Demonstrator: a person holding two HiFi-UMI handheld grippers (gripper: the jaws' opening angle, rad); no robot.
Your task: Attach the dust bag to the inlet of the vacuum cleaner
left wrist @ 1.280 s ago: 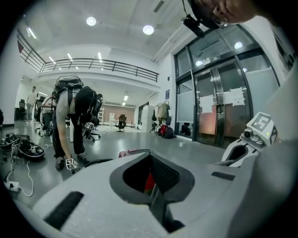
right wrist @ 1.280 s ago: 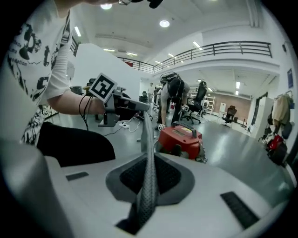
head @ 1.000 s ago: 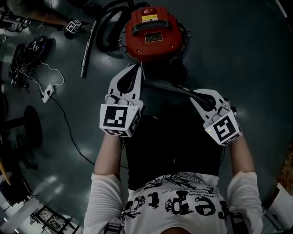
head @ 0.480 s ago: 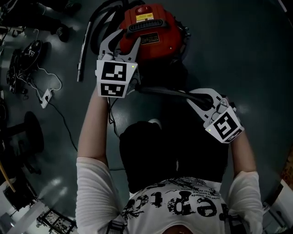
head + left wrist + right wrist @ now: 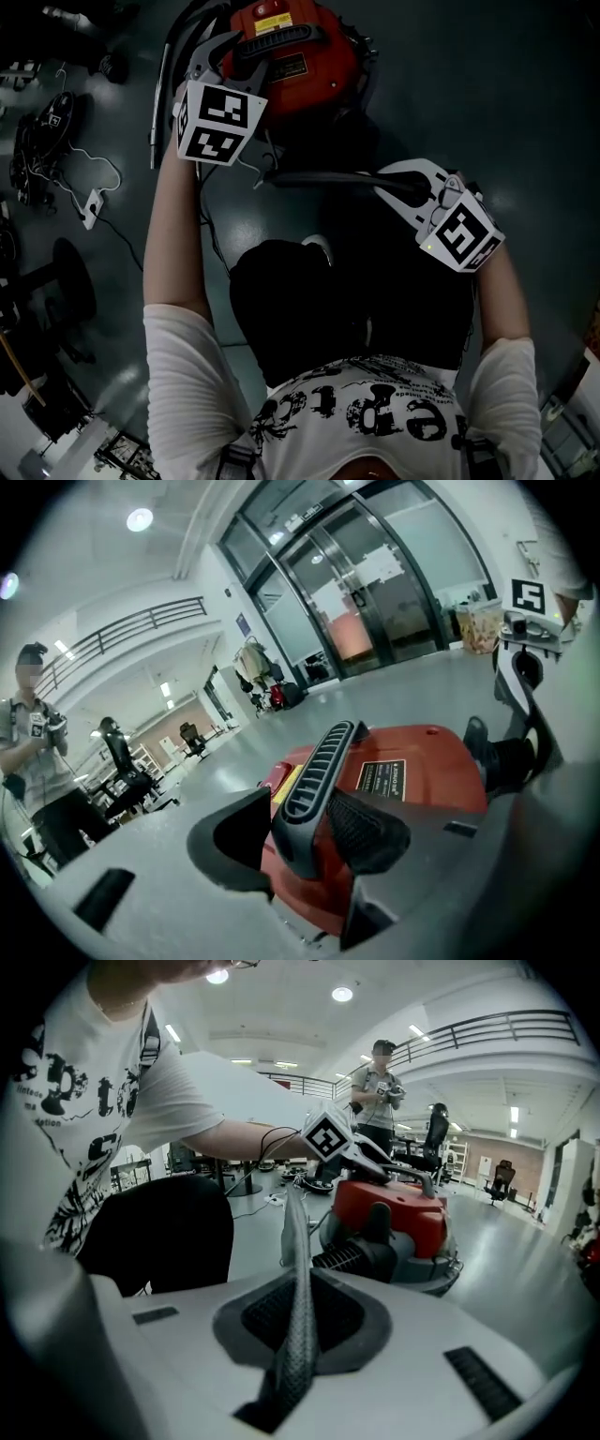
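Observation:
The red vacuum cleaner (image 5: 300, 66) sits on the floor at the top of the head view. My left gripper (image 5: 234, 47) is at its dark grey carry handle (image 5: 314, 785). Its jaws have just been opening and stand wide, one on each side of the handle, with no visible squeeze. My right gripper (image 5: 386, 184) is shut on the thin, stiff edge of the dust bag (image 5: 319, 178), seen edge-on as a grey woven strip (image 5: 298, 1279). The bag's edge reaches left toward the vacuum's black hose port (image 5: 367, 1249). The rest of the bag is lost in the dark.
A hose and metal wand (image 5: 157, 103) lie left of the vacuum. A power strip with a white cable (image 5: 91, 208) and other gear (image 5: 37, 141) are further left. My black-trousered knee (image 5: 281, 309) is below the bag. Another person (image 5: 33, 724) stands nearby.
My left gripper let go of the bag's edge, moved up to the vacuum's handle while rolling, and opened its jaws. My right gripper kept its hold and barely shifted.

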